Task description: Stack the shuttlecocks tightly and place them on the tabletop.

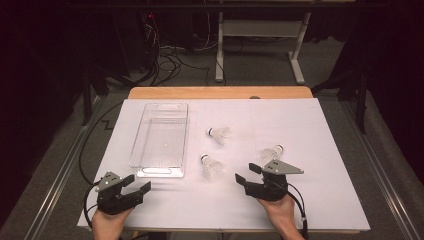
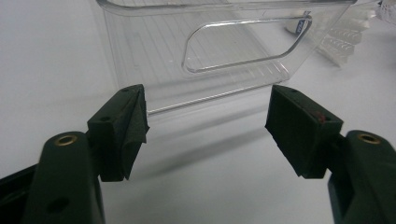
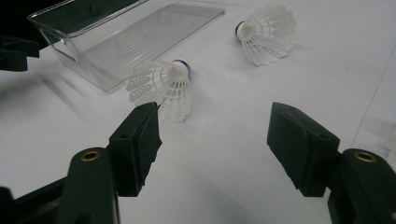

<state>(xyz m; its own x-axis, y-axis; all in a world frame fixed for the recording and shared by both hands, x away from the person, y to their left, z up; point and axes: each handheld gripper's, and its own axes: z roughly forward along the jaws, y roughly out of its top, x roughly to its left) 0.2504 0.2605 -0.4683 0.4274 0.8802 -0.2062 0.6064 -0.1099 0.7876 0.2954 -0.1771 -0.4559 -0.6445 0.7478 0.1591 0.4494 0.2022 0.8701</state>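
Three white shuttlecocks lie on the white table sheet: one at the middle, one nearer me, one to the right. An empty clear plastic bin stands left of them. My left gripper rests open just before the bin's near end, nothing between its jaws. My right gripper is open too, right of the near shuttlecock, which lies ahead of its left jaw and outside the gap. The middle shuttlecock lies farther off.
A wooden table edge runs behind the sheet. Beyond it are a white desk frame and cables on the dark floor. The left gripper's jaw shows at the left edge of the right gripper view.
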